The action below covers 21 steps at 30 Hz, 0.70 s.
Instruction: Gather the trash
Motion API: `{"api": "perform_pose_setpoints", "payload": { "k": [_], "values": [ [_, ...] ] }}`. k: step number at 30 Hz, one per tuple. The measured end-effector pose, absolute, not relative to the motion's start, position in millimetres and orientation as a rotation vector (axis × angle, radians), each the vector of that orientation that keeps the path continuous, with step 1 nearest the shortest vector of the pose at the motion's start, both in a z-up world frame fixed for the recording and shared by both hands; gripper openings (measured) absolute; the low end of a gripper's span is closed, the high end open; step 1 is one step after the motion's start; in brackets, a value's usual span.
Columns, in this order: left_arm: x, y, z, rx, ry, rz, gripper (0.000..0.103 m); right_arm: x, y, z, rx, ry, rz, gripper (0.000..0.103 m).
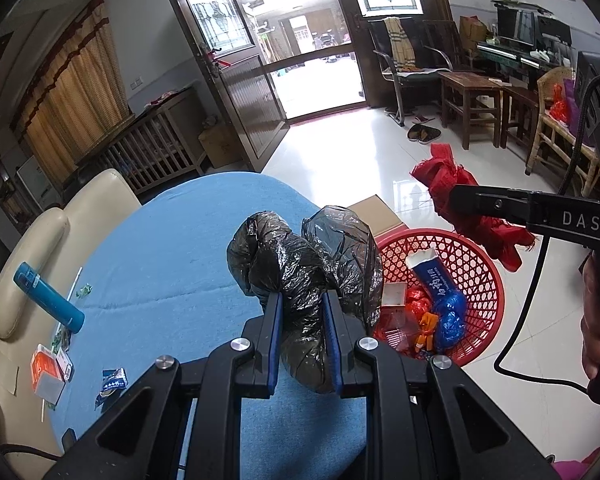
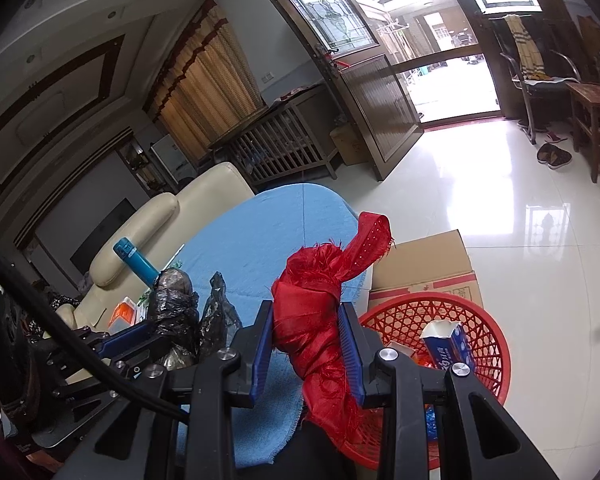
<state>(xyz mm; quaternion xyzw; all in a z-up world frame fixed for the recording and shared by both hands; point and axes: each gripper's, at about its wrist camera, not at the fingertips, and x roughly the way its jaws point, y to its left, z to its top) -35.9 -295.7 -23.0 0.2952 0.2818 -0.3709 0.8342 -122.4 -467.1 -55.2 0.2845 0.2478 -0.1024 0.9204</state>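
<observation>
**Both grippers hold trash beside the red basket**

On the blue tablecloth [image 1: 160, 280], at left of the frame, lie a teal bottle [image 1: 48, 298], an orange box [image 1: 46, 372] and small wrappers. The red basket [image 1: 484, 280], lower right, stands against a cardboard box [image 2: 424, 268]; it contains a blue toothpaste box [image 1: 432, 276] and crumpled blue and orange plastic. The left gripper [image 1: 302, 300] is clamped on a crumpled black plastic bag [image 1: 300, 264], which bulges up and away. The right gripper [image 2: 306, 316] pinches a red cloth [image 2: 320, 308], long axis upright.

— That black bag [image 1: 300, 272]? Thin, crinkly, glossy plastic.
— And the red cloth [image 2: 320, 320]: frayed, shiny weave. Basket [image 2: 488, 320], latticed plastic; floor [image 2: 520, 208], polished tile; tablecloth [image 1: 160, 260], matt blue terry.
</observation>
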Motion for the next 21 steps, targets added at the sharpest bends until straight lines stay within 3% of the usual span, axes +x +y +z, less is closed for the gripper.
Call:
{"api": "perform_pose_setpoints", "payload": {
  "k": [21],
  "values": [
    [-40,-329,-39,0.707,0.613,-0.812,0.021,-129,-495,-76,0.675,0.532,-0.258,0.034]
  ]
}}
